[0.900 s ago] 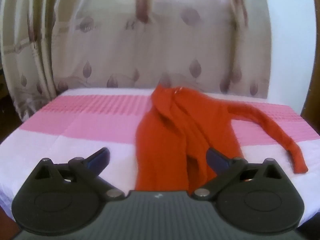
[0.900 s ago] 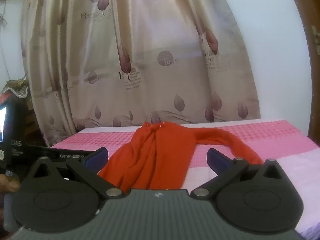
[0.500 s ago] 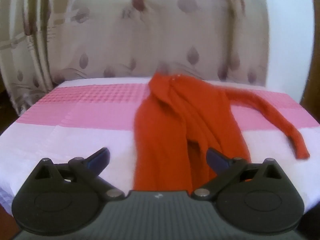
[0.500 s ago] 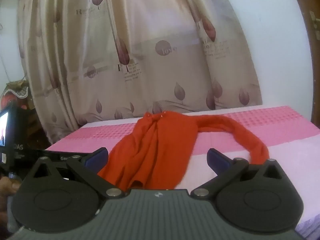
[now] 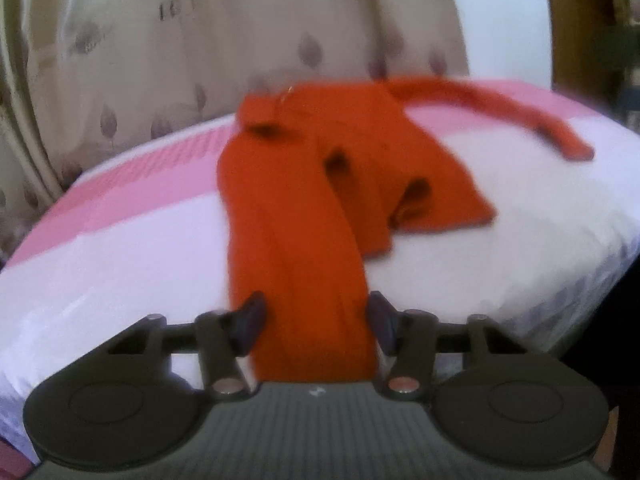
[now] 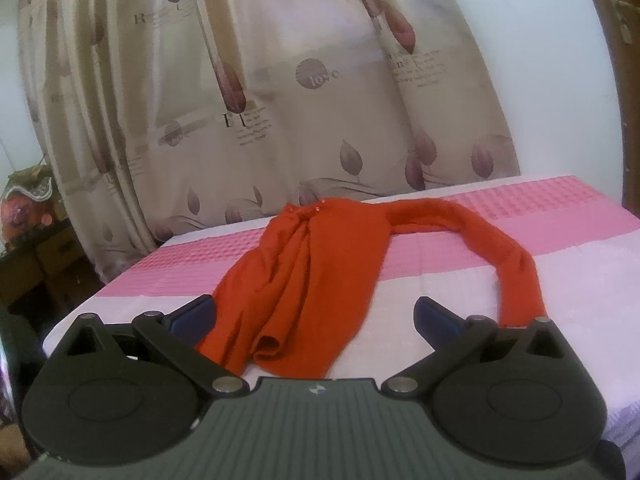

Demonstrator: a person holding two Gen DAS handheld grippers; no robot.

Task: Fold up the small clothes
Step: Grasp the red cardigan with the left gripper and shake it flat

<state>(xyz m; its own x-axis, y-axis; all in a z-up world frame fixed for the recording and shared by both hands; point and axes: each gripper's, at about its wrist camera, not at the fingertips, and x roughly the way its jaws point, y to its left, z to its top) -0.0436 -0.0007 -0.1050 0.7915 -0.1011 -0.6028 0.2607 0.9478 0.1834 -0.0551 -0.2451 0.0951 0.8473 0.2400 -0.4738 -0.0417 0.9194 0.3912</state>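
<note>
A small red long-sleeved top (image 5: 304,184) lies rumpled on a table with a pink and white cloth (image 5: 120,248). In the left wrist view, one folded strip of it runs toward me and lies between the fingers of my left gripper (image 5: 316,316), whose jaws are partly closed around the strip's sides without clearly pinching it. The other sleeve (image 5: 520,116) stretches to the right. In the right wrist view the top (image 6: 304,276) lies ahead, its sleeve (image 6: 516,276) curving down to the right finger. My right gripper (image 6: 316,316) is wide open and empty above the top's hem.
A beige curtain with leaf prints (image 6: 280,100) hangs right behind the table. A white wall (image 6: 560,80) and a wooden door frame (image 6: 624,40) are at the right. Dark furniture with clutter (image 6: 32,240) stands at the left. The table's near edge lies below the grippers.
My left gripper has moved forward and down onto the near strip of the top, and its jaws have narrowed around it. My right gripper has come slightly closer, still wide open.
</note>
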